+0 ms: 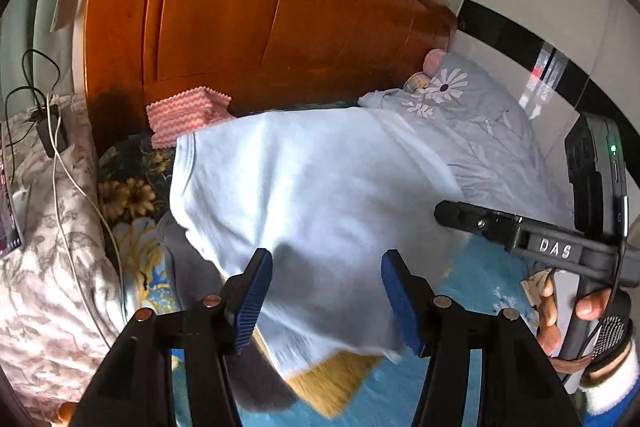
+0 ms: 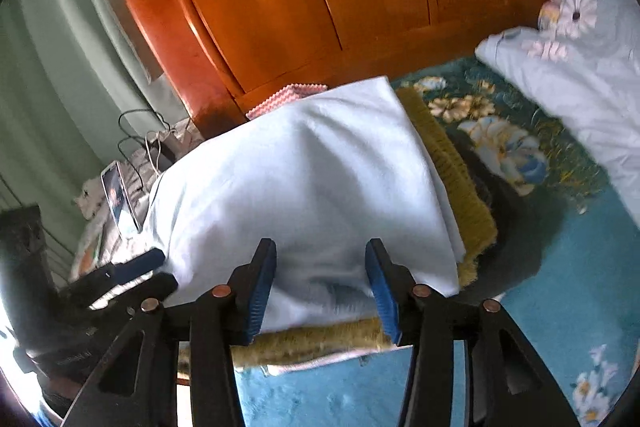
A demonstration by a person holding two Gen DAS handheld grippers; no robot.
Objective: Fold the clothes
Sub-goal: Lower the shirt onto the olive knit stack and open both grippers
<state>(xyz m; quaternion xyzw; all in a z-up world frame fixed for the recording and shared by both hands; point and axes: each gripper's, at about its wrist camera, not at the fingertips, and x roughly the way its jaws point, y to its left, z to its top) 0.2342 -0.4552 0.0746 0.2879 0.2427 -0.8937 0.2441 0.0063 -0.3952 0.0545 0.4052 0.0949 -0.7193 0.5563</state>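
Slippage is the main risk: the left gripper (image 1: 326, 301) and right gripper (image 2: 322, 291) both stand spread at the bottom of their frames, pads astride the near hem of the pale blue garment (image 1: 304, 187) without pressing it, so a shallow bite could catch one layer only and drag the fold askew. The garment lies mid-frame on a mustard knit (image 2: 452, 163) over the floral bedspread (image 2: 560, 267). Its long axis runs away towards the wooden headboard (image 1: 248, 7), neckline at the left in the left view.

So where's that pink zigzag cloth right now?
In both wrist views the pink zigzag cloth lies at the foot of the wooden headboard, just behind the far edge of the pale blue garment.
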